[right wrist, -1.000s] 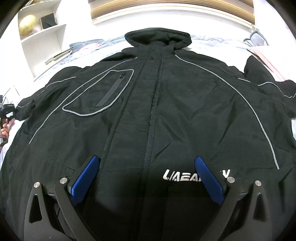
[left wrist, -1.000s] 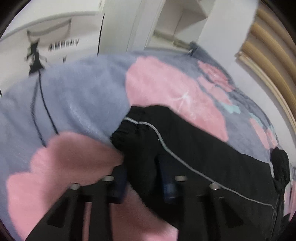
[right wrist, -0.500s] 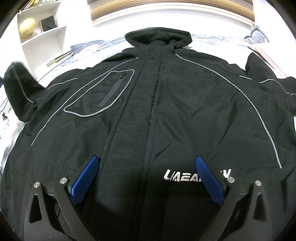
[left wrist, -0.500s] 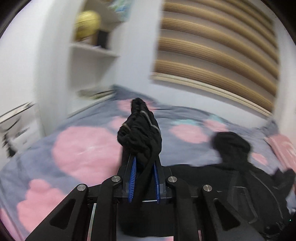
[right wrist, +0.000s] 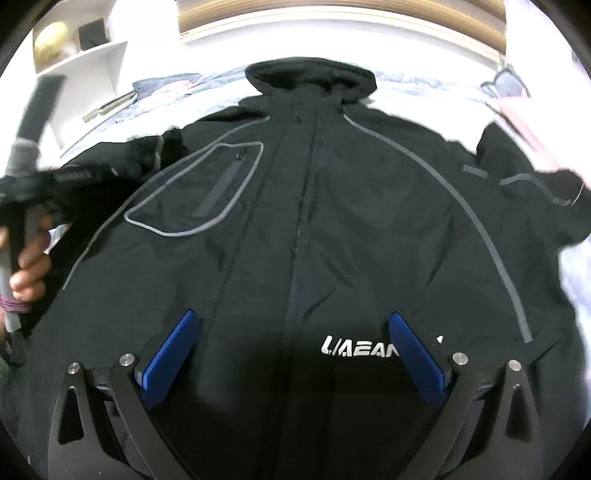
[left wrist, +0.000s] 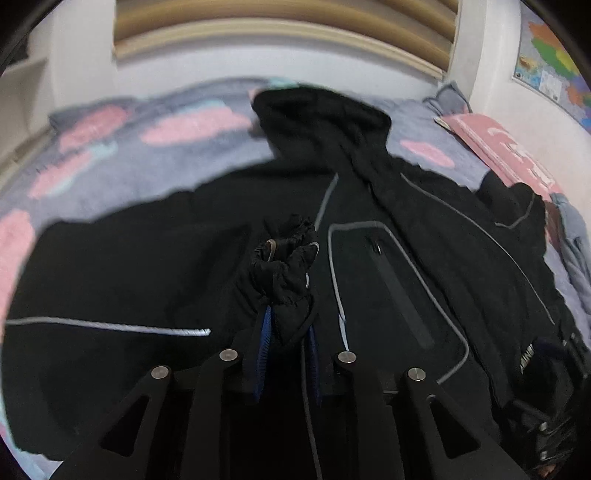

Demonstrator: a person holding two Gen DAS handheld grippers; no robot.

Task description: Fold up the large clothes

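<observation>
A large black hooded jacket [right wrist: 314, 206] with grey piping and a white logo lies front-up on the bed. My left gripper [left wrist: 287, 332] is shut on the jacket's sleeve cuff [left wrist: 286, 254] and holds it bunched above the jacket's chest, beside the grey-outlined chest pocket [left wrist: 391, 291]. In the right wrist view the left gripper [right wrist: 70, 177] and the hand holding it show at the left edge, over the jacket's side. My right gripper [right wrist: 291, 354] is open and empty, low over the jacket's lower front near the logo [right wrist: 358, 349]. The other sleeve [right wrist: 535, 188] lies out to the right.
The bed has a grey blanket with pink blotches [left wrist: 122, 155]. A pink pillow [left wrist: 498, 147] lies at the far right. White shelves [right wrist: 74, 48] stand at the left. The wall with a wooden blind [left wrist: 280, 33] is beyond the hood.
My left gripper closed on the sleeve cuff, lifted it off the blanket and carried it inward over the jacket's chest. My right gripper stayed open and still.
</observation>
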